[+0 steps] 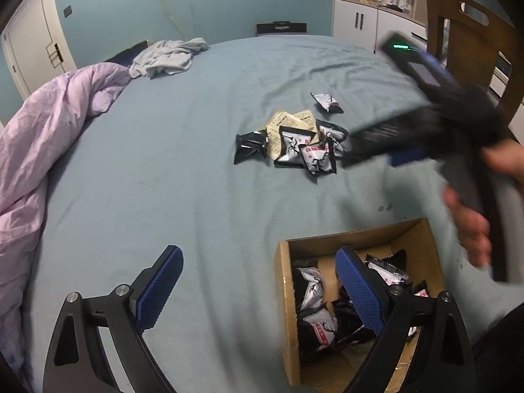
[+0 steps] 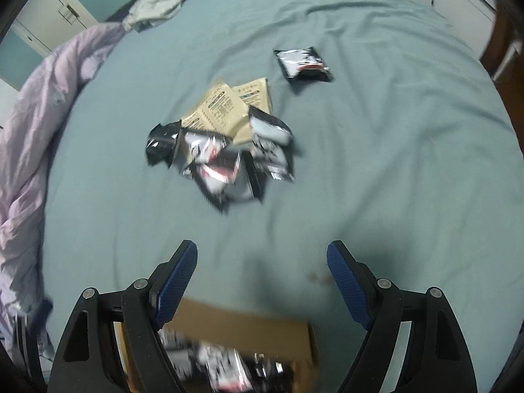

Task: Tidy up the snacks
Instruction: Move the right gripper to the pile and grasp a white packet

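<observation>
Snack packets (image 1: pixel 294 145) lie in a loose heap near the middle of a bed (image 1: pixel 183 163) covered with a grey-blue sheet. Most are black-and-white wrappers with a branching print and a red label; two tan packets (image 2: pixel 226 111) with printed text sit at the far edge of the heap, partly under the dark ones. One more black-and-white packet (image 1: pixel 327 102) lies by itself on the sheet, a little beyond the heap and apart from it.

At the near edge of the bed stands an open cardboard box (image 1: pixel 360 235), and several of the same black-and-white packets (image 1: pixel 311 291) lie inside it.

Left tongs (image 1: pixel 258 290) stand spread wide with nothing between the blue pads; one pad hangs over the bare sheet, the other over the box opening. Whether that pad touches the packets below it I cannot tell.

Right tongs (image 2: pixel 262 290) are likewise released and empty, their jaws apart over the sheet between the box and the heap. In the left wrist view that tool appears as a dark, blurred shape at the right, gripped by a hand (image 1: pixel 471 229).

A lilac quilt (image 1: pixel 39 150) is bunched along the left side of the bed, and a crumpled grey cloth (image 1: pixel 167 57) lies at its far end. A wooden chair (image 1: pixel 471 42) stands at the right, with white cabinets (image 1: pixel 357 21) behind.
</observation>
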The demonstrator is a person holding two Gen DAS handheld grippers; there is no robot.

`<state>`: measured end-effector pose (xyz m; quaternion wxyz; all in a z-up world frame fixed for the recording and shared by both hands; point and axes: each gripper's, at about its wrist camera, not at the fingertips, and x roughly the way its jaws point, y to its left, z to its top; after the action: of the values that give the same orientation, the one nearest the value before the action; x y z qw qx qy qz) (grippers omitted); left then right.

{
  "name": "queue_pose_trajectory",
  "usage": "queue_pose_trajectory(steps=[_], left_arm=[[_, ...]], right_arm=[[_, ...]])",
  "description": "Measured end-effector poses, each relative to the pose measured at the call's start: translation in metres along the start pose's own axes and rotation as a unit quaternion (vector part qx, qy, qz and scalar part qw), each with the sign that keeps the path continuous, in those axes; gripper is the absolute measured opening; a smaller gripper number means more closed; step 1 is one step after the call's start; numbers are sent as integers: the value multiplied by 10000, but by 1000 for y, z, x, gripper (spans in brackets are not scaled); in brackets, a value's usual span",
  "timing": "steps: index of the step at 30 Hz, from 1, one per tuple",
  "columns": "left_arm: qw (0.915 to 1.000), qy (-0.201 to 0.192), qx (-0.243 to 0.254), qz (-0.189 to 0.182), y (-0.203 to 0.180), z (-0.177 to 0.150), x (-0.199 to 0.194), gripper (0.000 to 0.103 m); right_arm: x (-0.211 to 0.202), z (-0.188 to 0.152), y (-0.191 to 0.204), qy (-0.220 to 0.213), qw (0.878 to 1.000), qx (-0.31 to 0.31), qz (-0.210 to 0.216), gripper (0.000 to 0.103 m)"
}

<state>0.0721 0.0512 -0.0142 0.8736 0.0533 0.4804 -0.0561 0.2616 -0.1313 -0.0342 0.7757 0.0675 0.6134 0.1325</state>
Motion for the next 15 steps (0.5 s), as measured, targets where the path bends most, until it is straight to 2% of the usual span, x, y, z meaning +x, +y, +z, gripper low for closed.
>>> queue_pose_trajectory(steps=[4,10,12,13,14,15], left_arm=[[9998,123,-120,-85,4,0,4,96],[9998,105,-180,-76,8,1,4,96],[9997,109,-201,-103,8,1,4,96],[9996,125,-210,-116,8,1,5,96],[9996,140,-215,-129,8,1,6,96],[9996,152,-218,-134,8,1,6,96]], right_arm=[[37,27,18,253,9995,-202,-3,81],[71,44,33,253,9991,-242,-233,81],[79,46,34,229,9992,-188,-255,72],[80,47,33,210,9993,-166,-260,59],[80,48,34,208,9994,-145,-232,53],[82,47,33,190,9996,-93,-184,52]])
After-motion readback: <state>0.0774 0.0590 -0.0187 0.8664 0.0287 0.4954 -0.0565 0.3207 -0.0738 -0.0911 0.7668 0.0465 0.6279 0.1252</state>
